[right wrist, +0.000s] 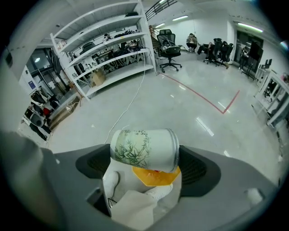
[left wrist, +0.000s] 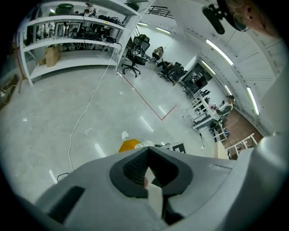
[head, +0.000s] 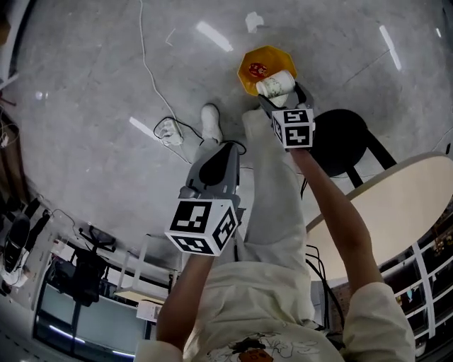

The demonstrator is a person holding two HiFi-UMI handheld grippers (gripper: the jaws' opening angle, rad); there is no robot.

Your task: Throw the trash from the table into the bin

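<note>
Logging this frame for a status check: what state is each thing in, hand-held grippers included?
Left hand-held gripper: shut, empty.
Right hand-held gripper: shut on the cup.
Cup: on its side, held above the bin.
Bin: open, upright on the floor, something red inside.
Paper scrap: crumpled, on the floor beyond the bin.

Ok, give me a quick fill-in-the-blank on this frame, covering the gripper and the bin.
1. The right gripper is clamped on a paper ____ with a green leaf print.
2. That load hangs above a bin whose colour is ____.
3. The bin stands on the ____, not on the table.
Missing words: cup; yellow; floor.
</note>
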